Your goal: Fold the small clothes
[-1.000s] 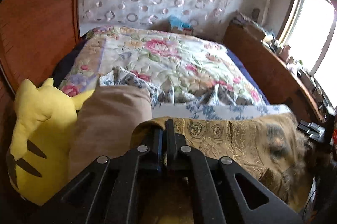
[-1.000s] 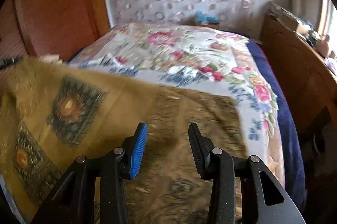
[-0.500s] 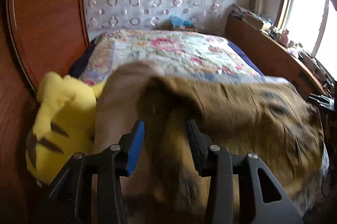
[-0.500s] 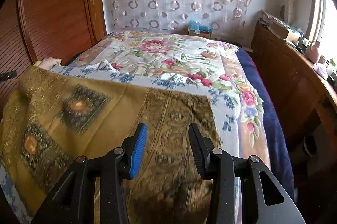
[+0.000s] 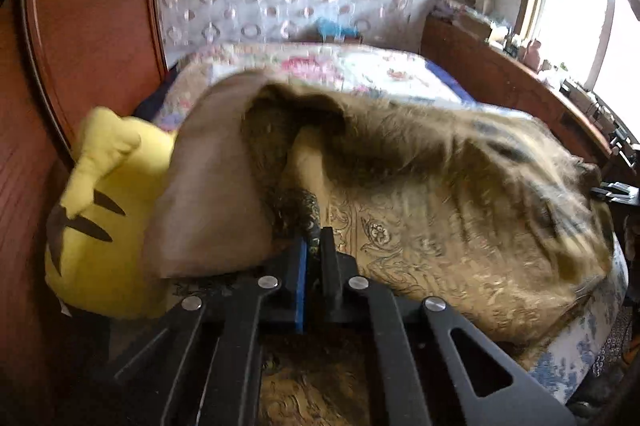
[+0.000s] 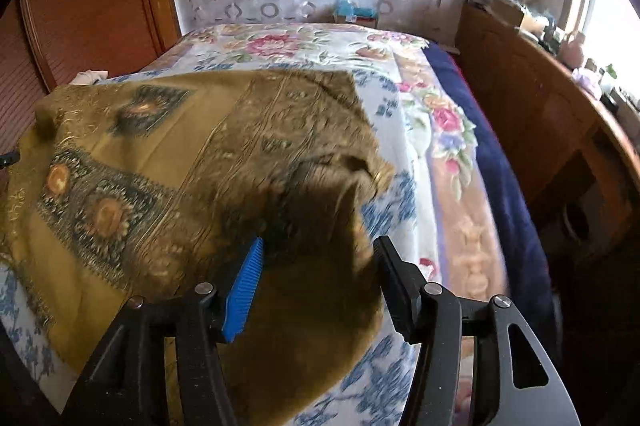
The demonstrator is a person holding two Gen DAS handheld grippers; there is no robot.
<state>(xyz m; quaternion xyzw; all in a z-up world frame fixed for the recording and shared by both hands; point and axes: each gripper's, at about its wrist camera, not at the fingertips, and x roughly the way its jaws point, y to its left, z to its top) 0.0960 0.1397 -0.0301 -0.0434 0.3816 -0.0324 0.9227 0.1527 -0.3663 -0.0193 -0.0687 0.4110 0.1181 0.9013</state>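
An olive-gold patterned cloth (image 6: pixel 160 154) lies spread over the near end of the bed; it also shows in the left wrist view (image 5: pixel 440 210), rumpled and blurred. My left gripper (image 5: pixel 314 246) is shut on the cloth's near left edge, next to a tan pillow. My right gripper (image 6: pixel 320 266) is open, its jaws wide apart on either side of a raised fold at the cloth's right end. The cloth sits between the fingers but is not pinched.
A yellow plush toy (image 5: pixel 100 210) and a tan pillow (image 5: pixel 208 186) lie at the left by the wooden headboard (image 5: pixel 92 26). The floral quilt (image 6: pixel 304 46) covers the bed. A wooden cabinet (image 6: pixel 540 114) runs along the right under the window.
My left gripper went from shut to open and has now shut again on the cloth's left edge. The cloth's right end has folded up between my open right gripper's fingers.
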